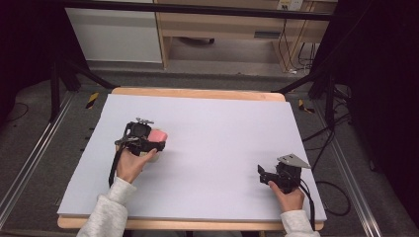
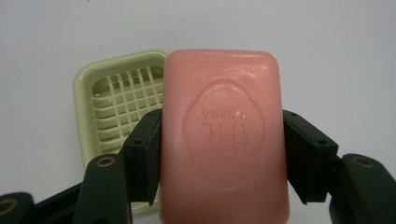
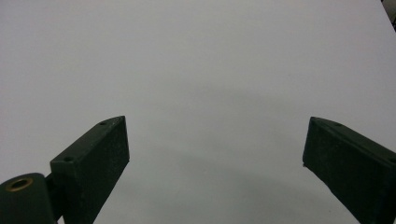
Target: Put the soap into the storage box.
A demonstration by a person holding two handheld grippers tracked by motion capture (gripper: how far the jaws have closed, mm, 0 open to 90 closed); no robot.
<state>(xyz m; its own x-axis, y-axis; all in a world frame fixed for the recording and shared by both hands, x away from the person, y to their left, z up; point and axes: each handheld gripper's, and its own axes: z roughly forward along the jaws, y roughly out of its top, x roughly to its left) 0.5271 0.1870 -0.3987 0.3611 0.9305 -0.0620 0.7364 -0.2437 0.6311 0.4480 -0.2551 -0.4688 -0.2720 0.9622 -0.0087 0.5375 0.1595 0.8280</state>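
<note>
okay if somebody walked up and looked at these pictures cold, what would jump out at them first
Most likely the pink soap bar, clamped between the jaws of the left gripper at the left of the white table. Just behind it in the left gripper view lies a pale yellow soap dish with a slatted grid, nothing resting on the part that shows. At the near right, the right gripper has its jaws spread wide over bare table.

Light grey sleeves, black left hand-held gripper point(image 1: 148, 140), black right hand-held gripper point(image 1: 263, 174), grey three-cornered plate, trailing black cables
</note>
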